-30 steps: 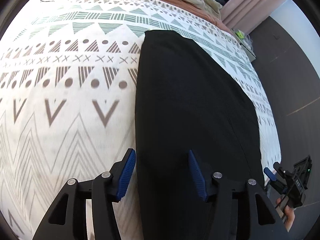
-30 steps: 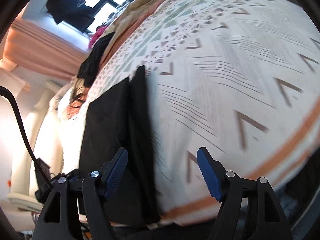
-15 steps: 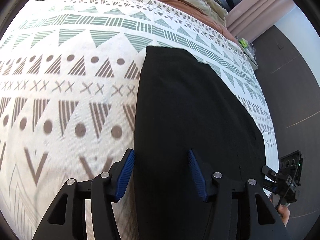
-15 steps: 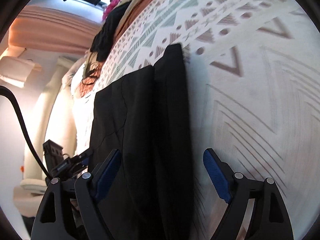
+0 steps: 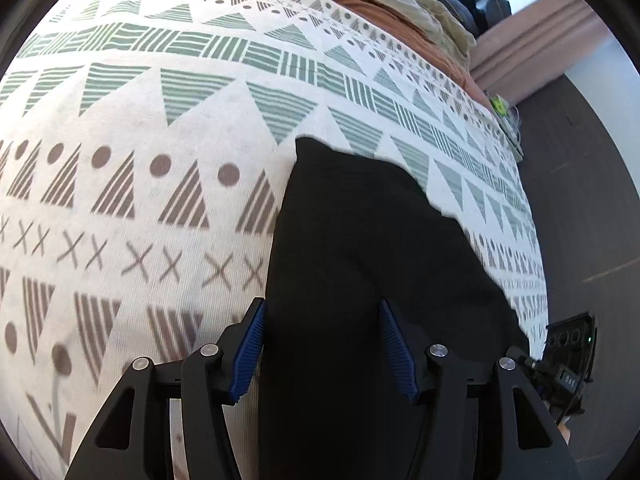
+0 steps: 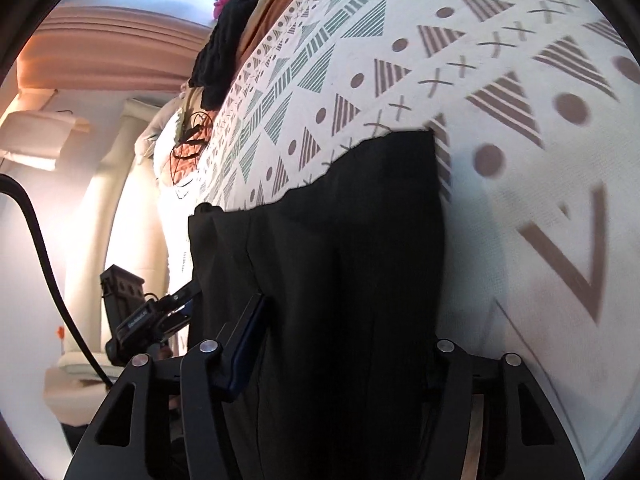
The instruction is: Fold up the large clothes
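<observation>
A long black garment lies folded lengthwise on the patterned bedspread. My left gripper hovers open over its near part, the left pad at the cloth's left edge and the right pad above the cloth. The right wrist view shows the same garment from its other side. My right gripper straddles it with its jaws closing. Its left pad shows, but black cloth hides the right one. Each gripper also appears at the edge of the other's view: the right gripper, the left gripper.
A heap of clothes lies along the bed's far side, with black items and tangled cables near it. Dark floor runs beside the bed's edge. A pink curtain hangs beyond. A black cable crosses the right wrist view.
Both grippers have moved along the garment toward its far end. The right one swung off the bare bedspread onto the cloth, opened wider, then narrowed, and its right pad is now covered.
</observation>
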